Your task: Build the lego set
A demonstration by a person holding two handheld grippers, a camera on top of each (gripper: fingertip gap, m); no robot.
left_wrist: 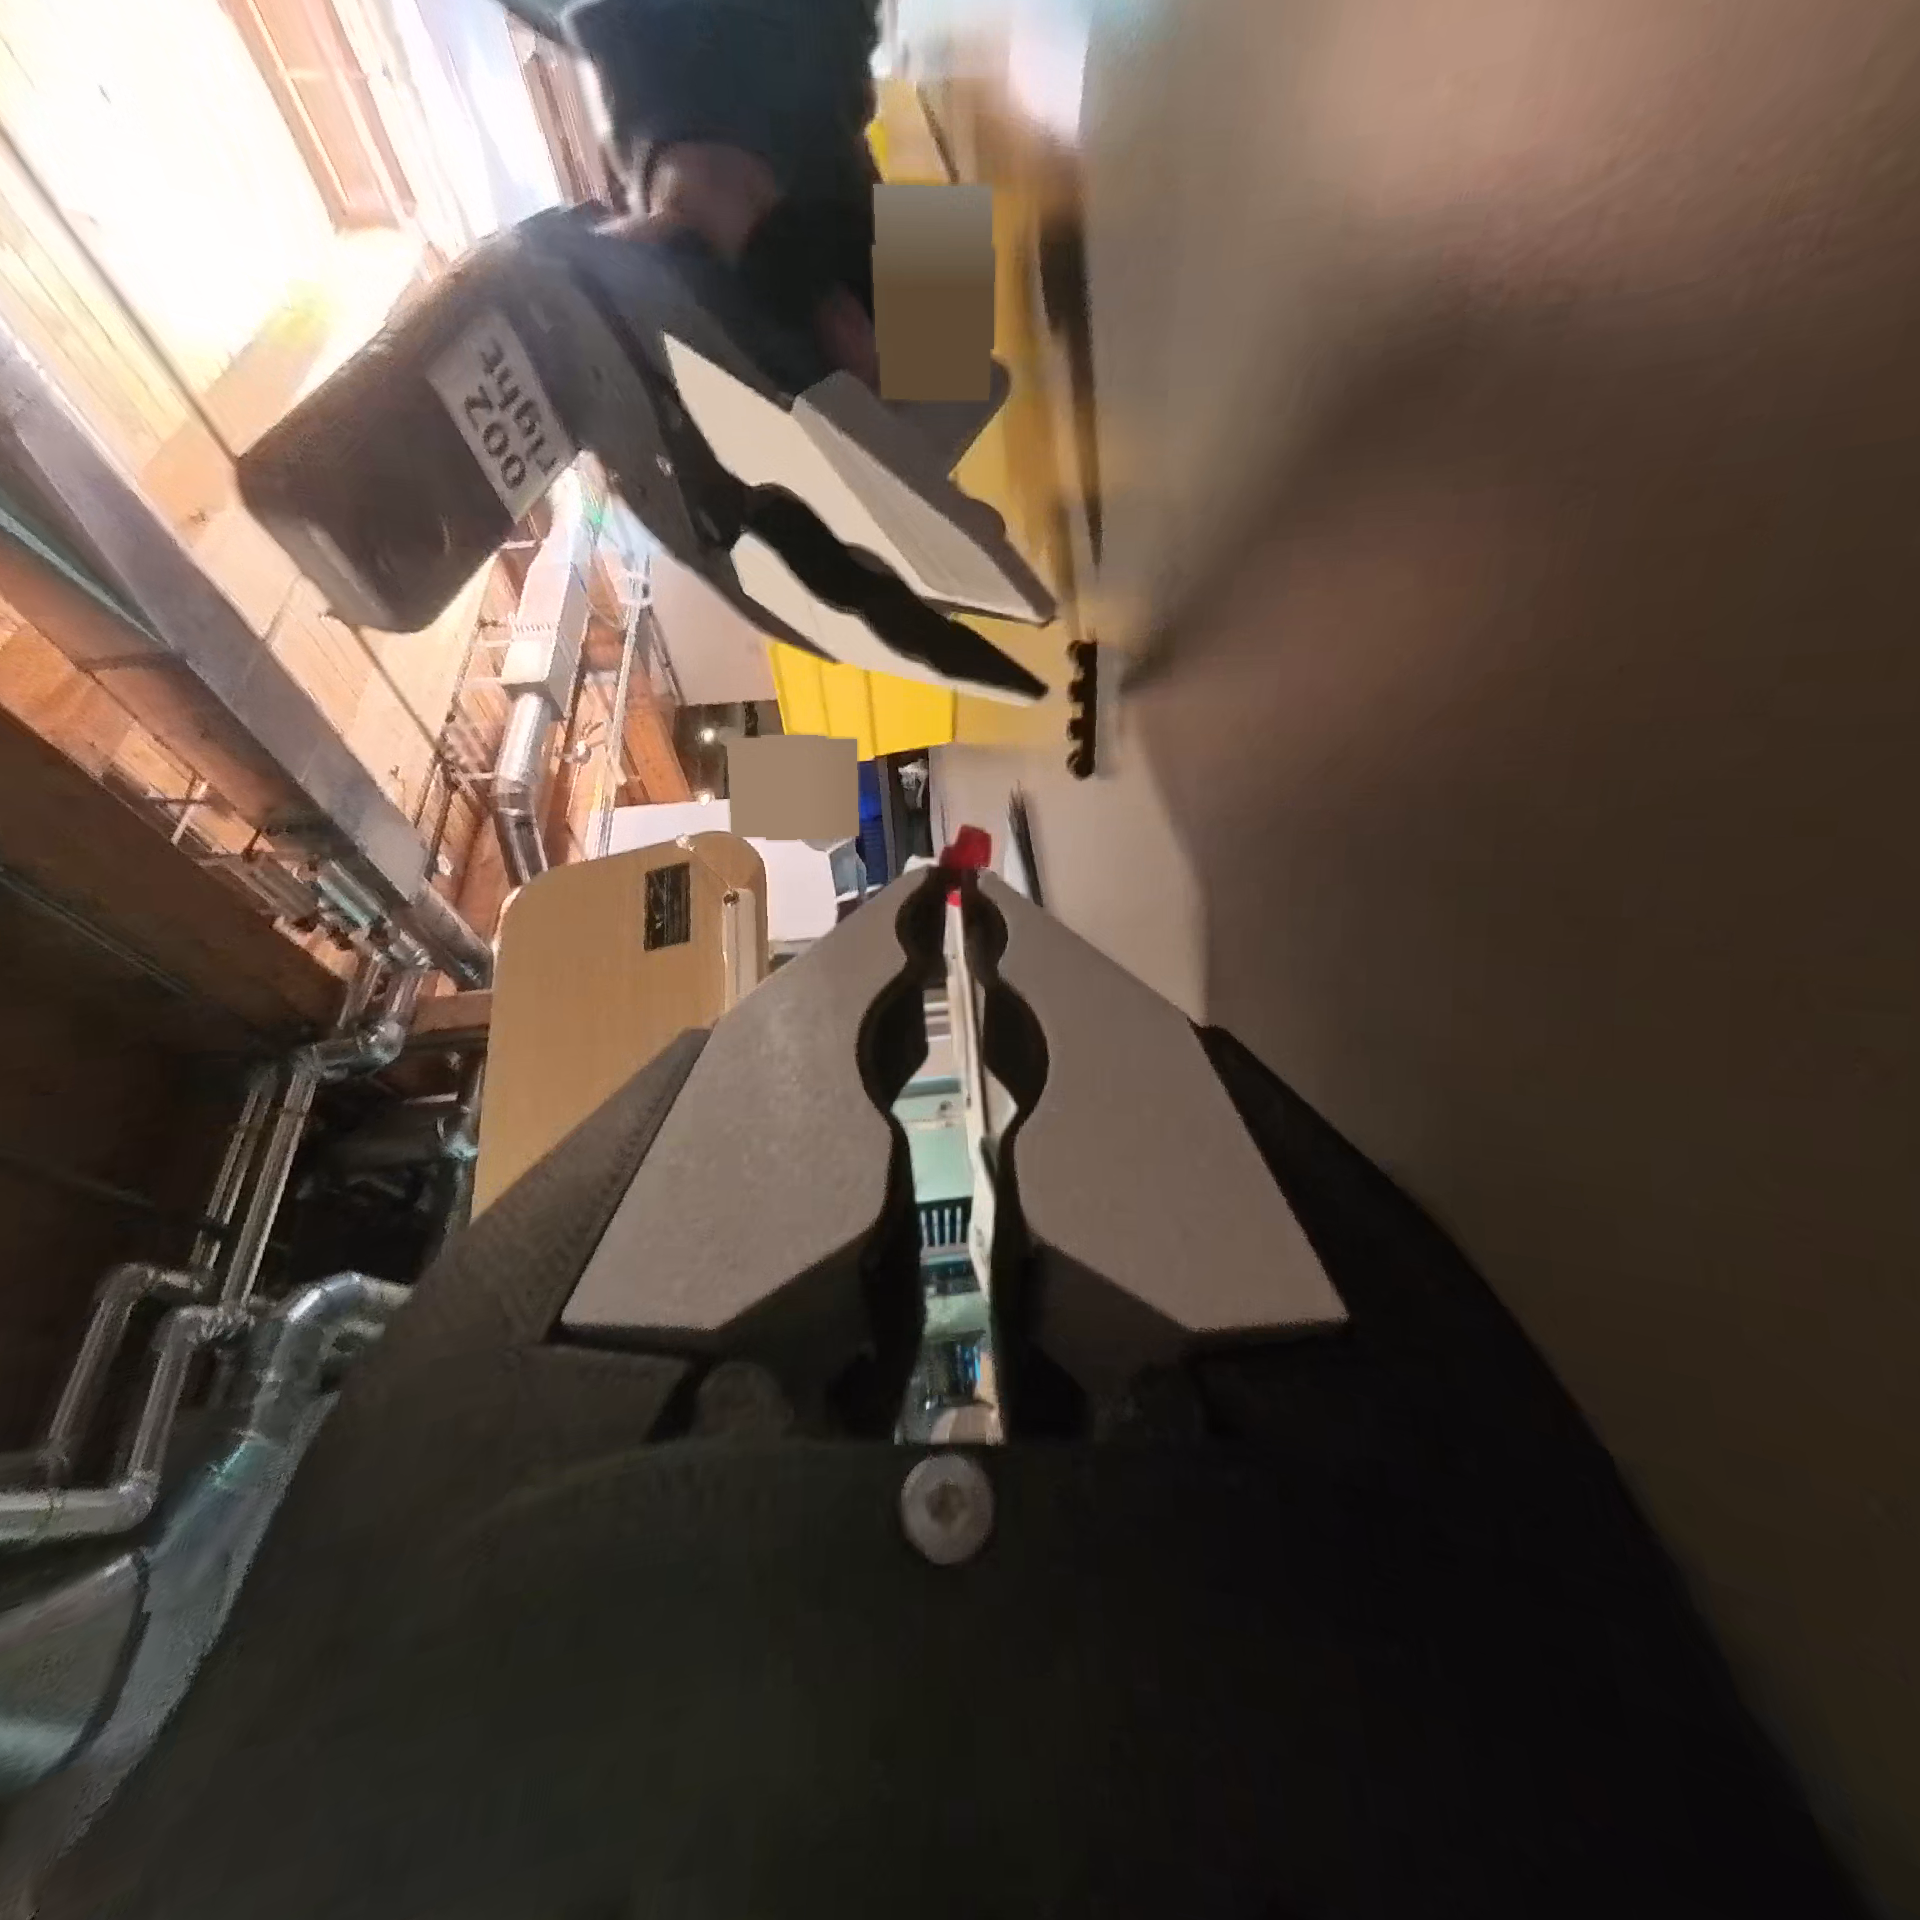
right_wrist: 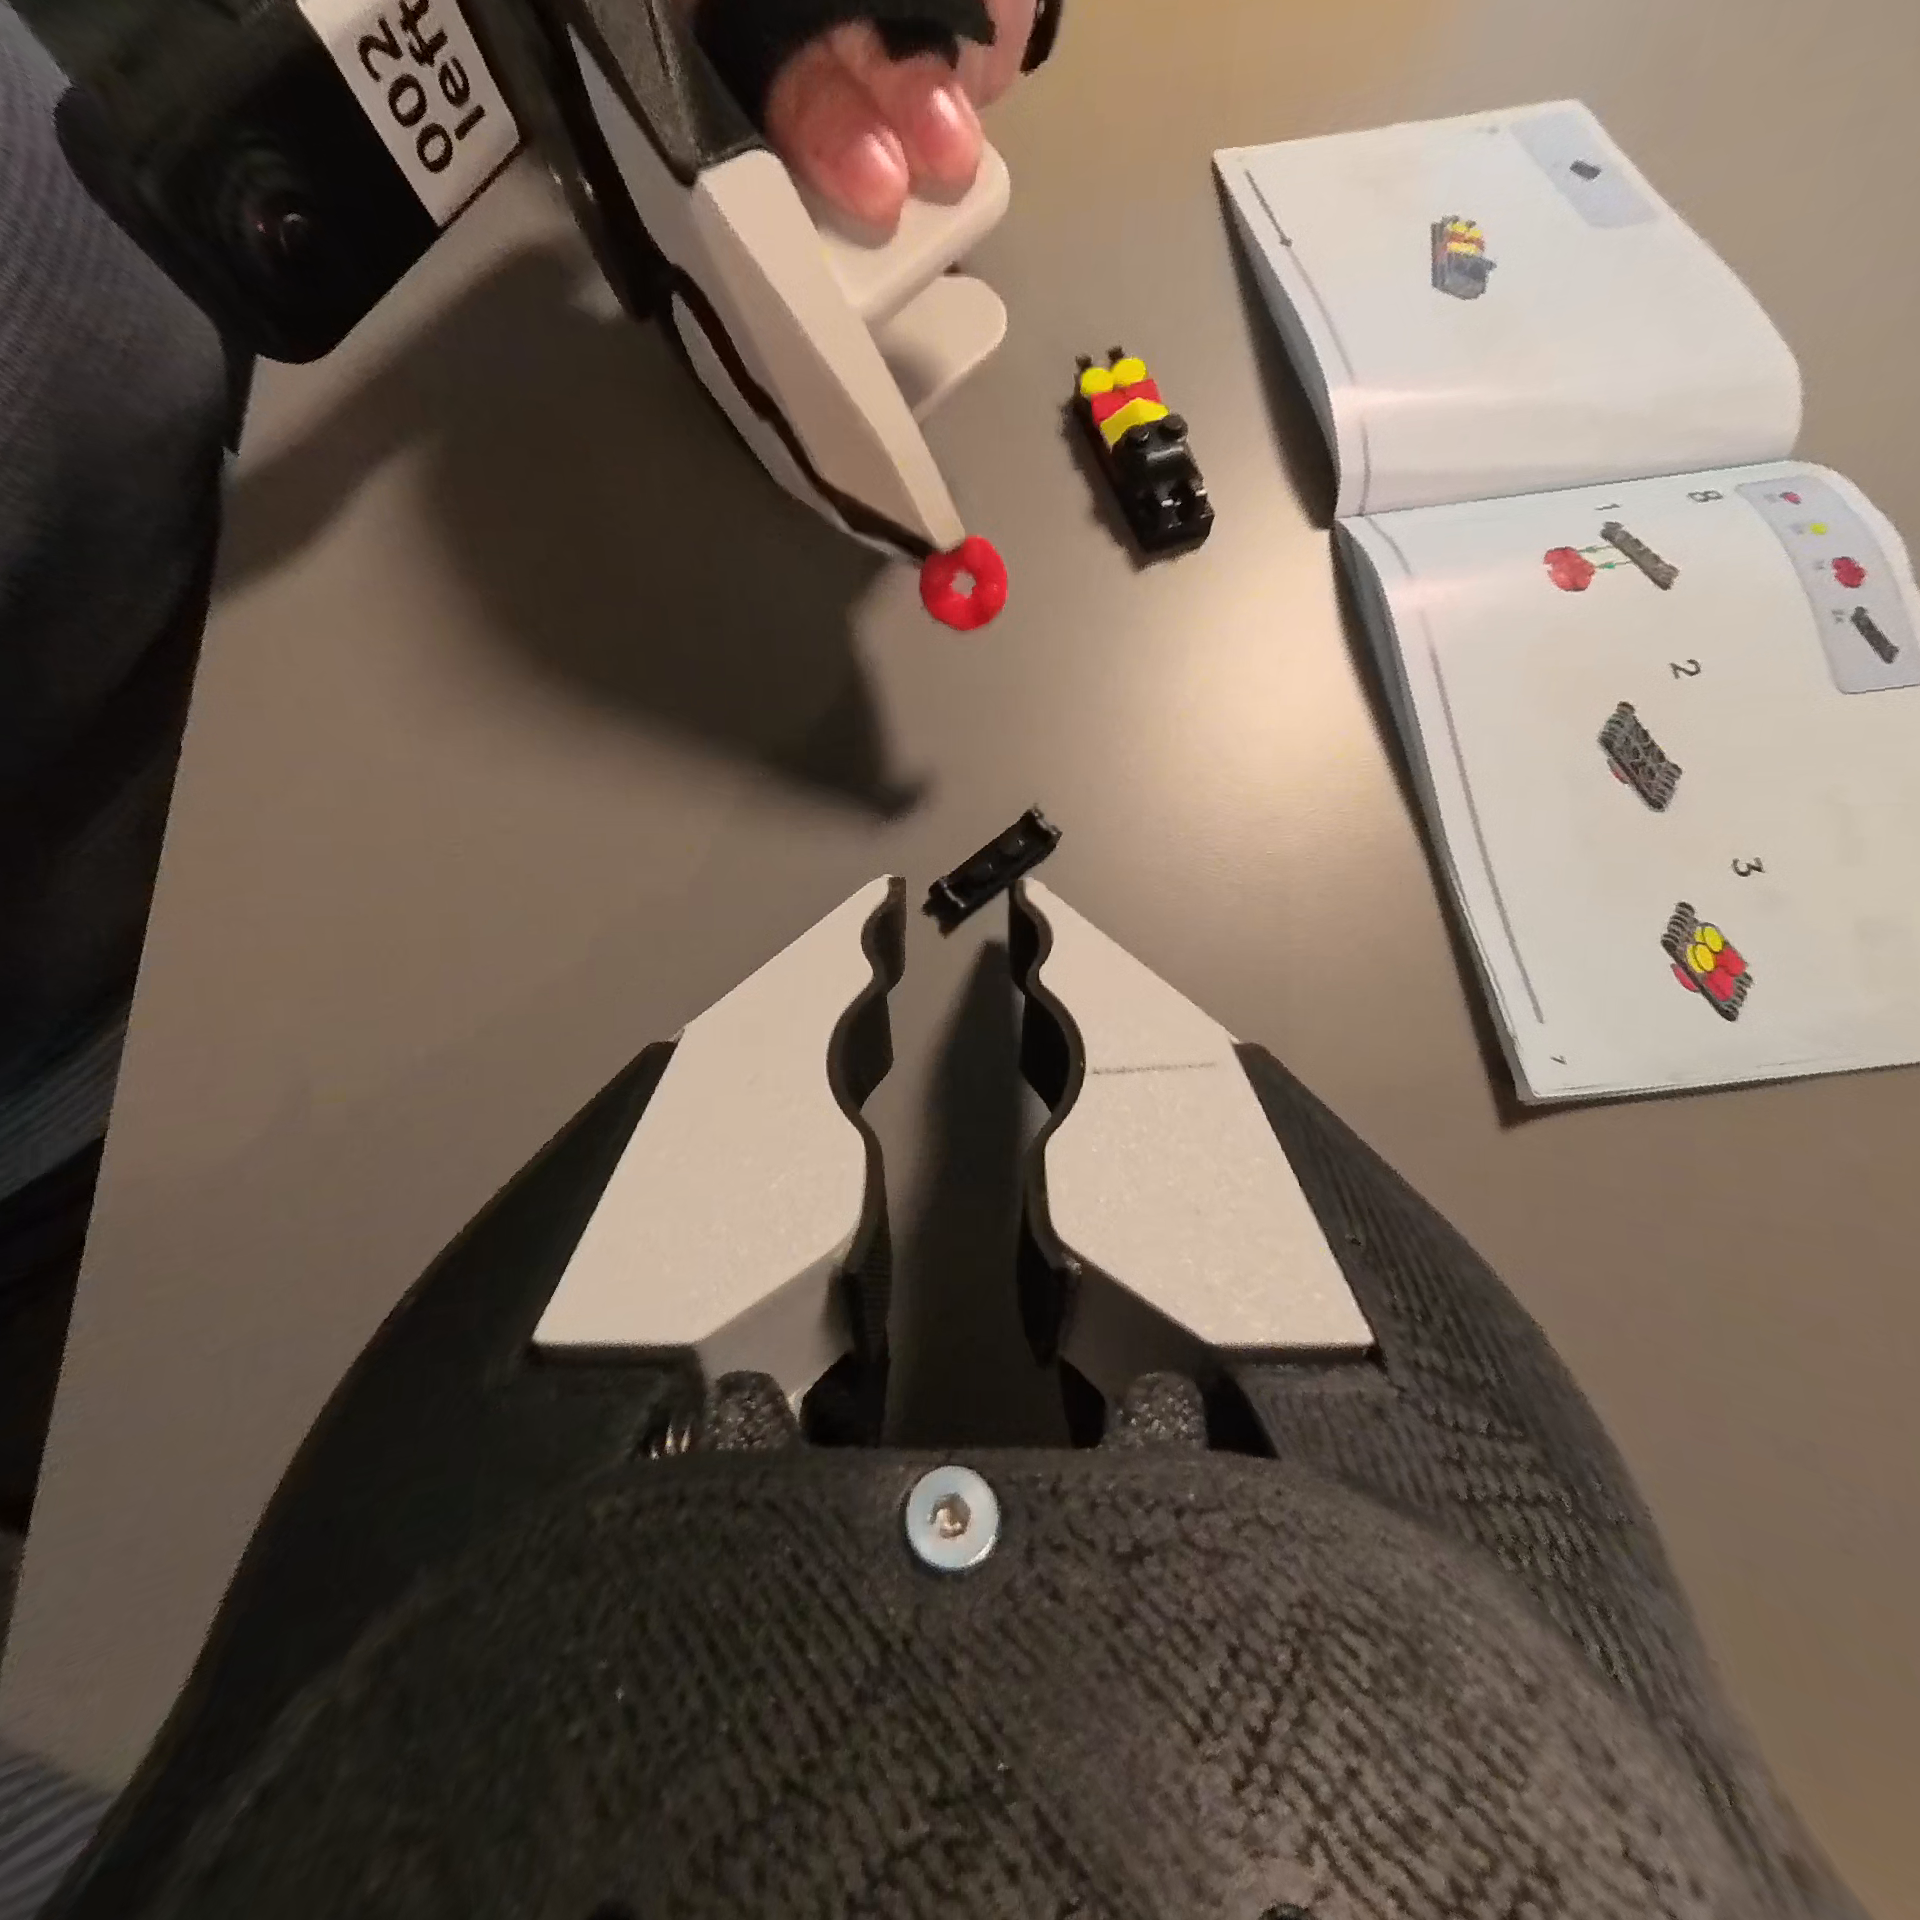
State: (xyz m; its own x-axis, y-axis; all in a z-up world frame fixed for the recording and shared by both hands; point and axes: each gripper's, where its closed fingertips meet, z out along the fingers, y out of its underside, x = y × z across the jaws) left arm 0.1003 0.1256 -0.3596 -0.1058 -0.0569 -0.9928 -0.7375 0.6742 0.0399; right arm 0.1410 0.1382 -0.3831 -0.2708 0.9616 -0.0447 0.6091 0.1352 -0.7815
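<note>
My left gripper (left_wrist: 961, 883) is shut on the edge of a red round piece (left_wrist: 968, 847). In the right wrist view the left gripper (right_wrist: 935, 545) holds that red round piece (right_wrist: 963, 584), which has a hole in its middle, above the grey table (right_wrist: 468, 935). My right gripper (right_wrist: 951, 899) is a little open. A small black plate (right_wrist: 992, 868) lies tilted just ahead of its tips, not gripped. In the left wrist view the right gripper (left_wrist: 1042, 655) is next to the black plate (left_wrist: 1081, 709). A partly built model (right_wrist: 1143, 447), black with red and yellow pieces, lies farther back.
An open instruction booklet (right_wrist: 1558, 582) lies on the table to the right. A person's hand (right_wrist: 883, 135) holds the left gripper's handle. In the left wrist view a wooden chair back (left_wrist: 613, 997) and a yellow panel (left_wrist: 883, 696) stand beyond the table (left_wrist: 1455, 727).
</note>
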